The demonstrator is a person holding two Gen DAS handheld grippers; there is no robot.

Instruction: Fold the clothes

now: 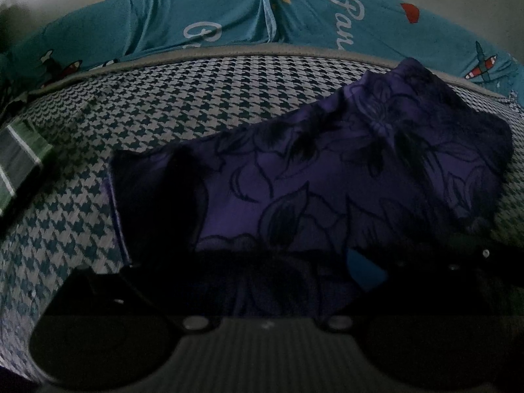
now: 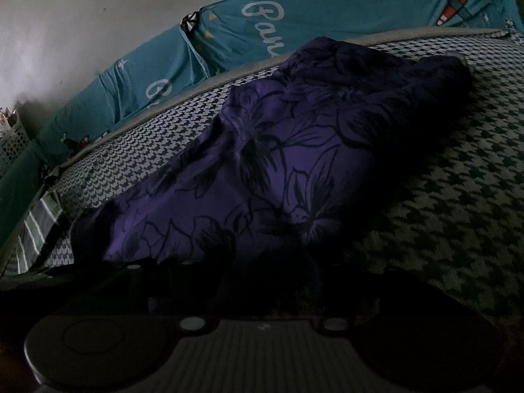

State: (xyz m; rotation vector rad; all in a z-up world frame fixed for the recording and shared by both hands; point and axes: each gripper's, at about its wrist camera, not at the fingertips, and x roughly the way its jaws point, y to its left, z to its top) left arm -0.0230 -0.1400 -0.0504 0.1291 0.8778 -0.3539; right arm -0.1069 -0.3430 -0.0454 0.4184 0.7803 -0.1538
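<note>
Left wrist view first: we're over a houndstooth mat (image 1: 157,104) with a grey piped border, and past it at 12 o'clock runs a teal sheet (image 1: 203,16) printed with white script, little planes and a red shape. A pale wall shows at the very top. At 9 o'clock a green striped cloth (image 1: 16,163) pokes in, cut off by the frame edge. The purple floral garment (image 1: 311,170) lies on the mat from the centre out toward 2 o'clock. The left gripper (image 1: 262,281) is down at 6 o'clock, so dark that we honestly can't tell whether its fingers are apart or pinching the fabric; the near hem just melts into shadow there. A small blue patch at 5 o'clock is hard to make out.

Right wrist view: same mat (image 2: 458,203), coarser-looking at 3 o'clock, the teal sheet (image 2: 229,36) sloping up to 1 o'clock, grey wall at 11. The garment (image 2: 262,163) stretches from 8 o'clock to 1 o'clock, its far end bunched and black. A perforated basket (image 2: 13,144) sits at 9 o'clock, striped cloth (image 2: 39,226) below it. The right gripper (image 2: 262,288) is lost in shadow too; can't tell its state.
</note>
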